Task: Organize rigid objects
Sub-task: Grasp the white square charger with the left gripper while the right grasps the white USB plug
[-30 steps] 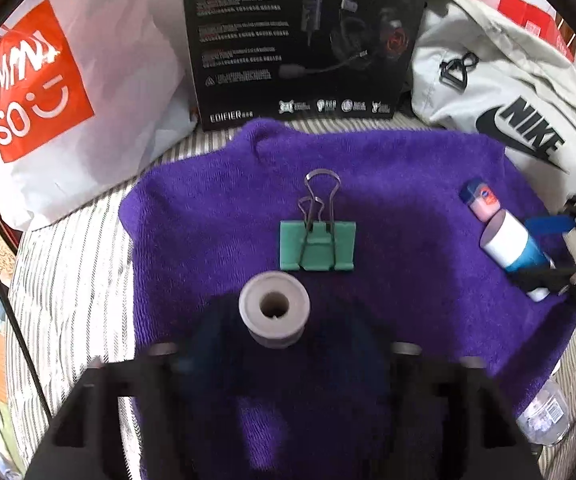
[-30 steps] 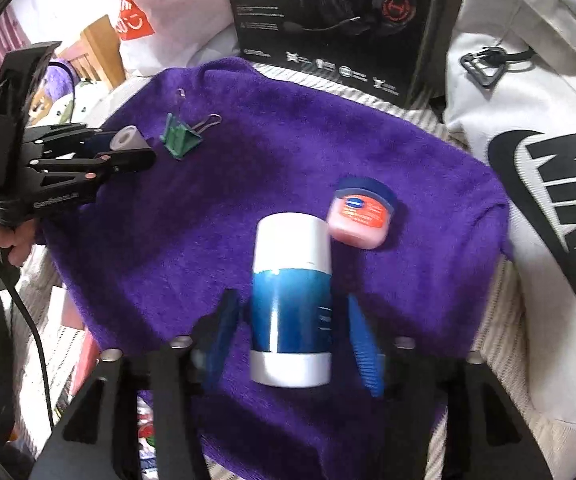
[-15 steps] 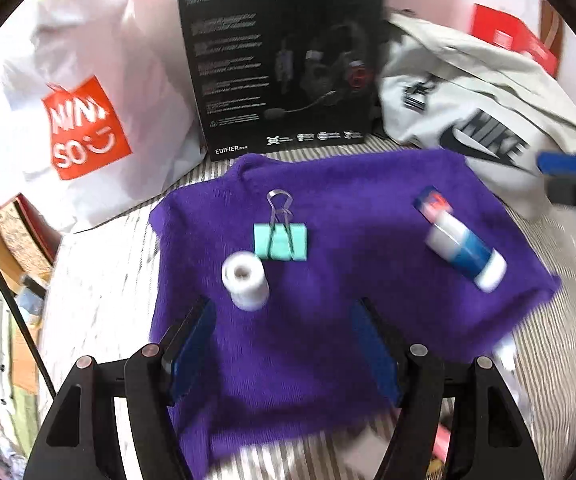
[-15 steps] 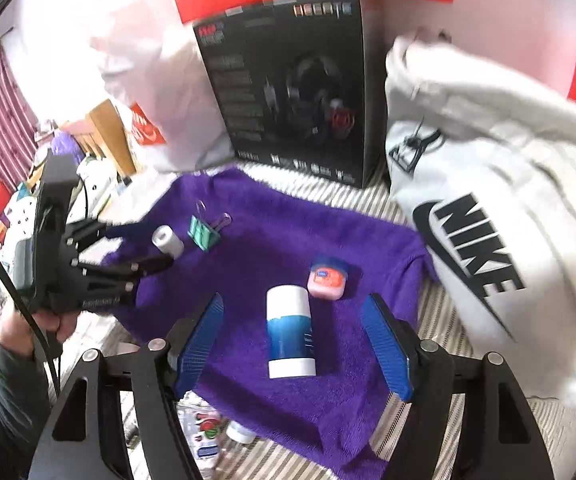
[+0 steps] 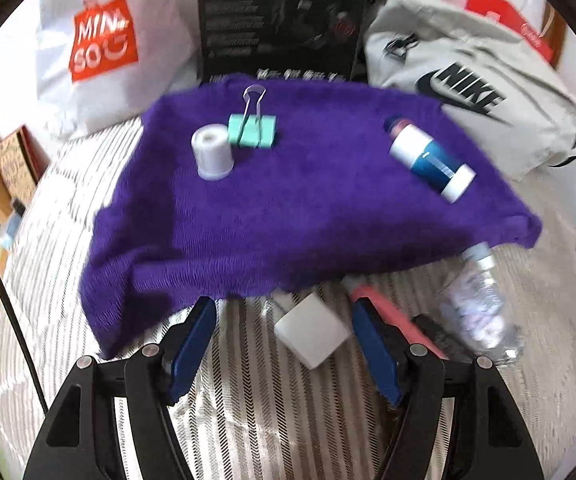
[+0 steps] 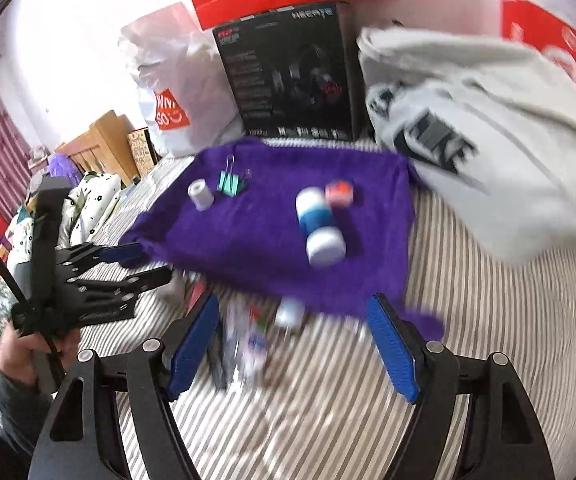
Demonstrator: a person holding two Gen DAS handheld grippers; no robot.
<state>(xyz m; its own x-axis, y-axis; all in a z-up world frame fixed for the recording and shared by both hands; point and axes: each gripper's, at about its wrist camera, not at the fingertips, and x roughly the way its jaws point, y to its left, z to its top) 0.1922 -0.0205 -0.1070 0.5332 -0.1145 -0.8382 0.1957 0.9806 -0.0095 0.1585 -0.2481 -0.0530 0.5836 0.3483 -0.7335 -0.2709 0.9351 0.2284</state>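
A purple towel point(image 5: 288, 208) lies on the striped bed. On it stand a white spool point(image 5: 211, 152), a green binder clip point(image 5: 252, 130), a blue-and-white bottle point(image 5: 432, 158) on its side and a small pink jar point(image 6: 340, 194). My left gripper point(image 5: 283, 340) is open and empty, pulled back off the towel's near edge, above a white block point(image 5: 312, 334). My right gripper point(image 6: 294, 340) is open and empty, also back from the towel. The left gripper also shows in the right wrist view point(image 6: 139, 262).
A clear plastic bottle point(image 5: 480, 308), a pink flat object point(image 5: 392, 316) and the white block lie on the bed by the towel's near edge. Behind the towel stand a black headset box point(image 5: 283, 20), a white Miniso bag point(image 5: 103, 40) and a grey Nike bag point(image 5: 472, 92).
Both grippers have let go and pulled back and up from the towel. The spool now stands free by the clip, and the blue-and-white bottle lies free by the jar.
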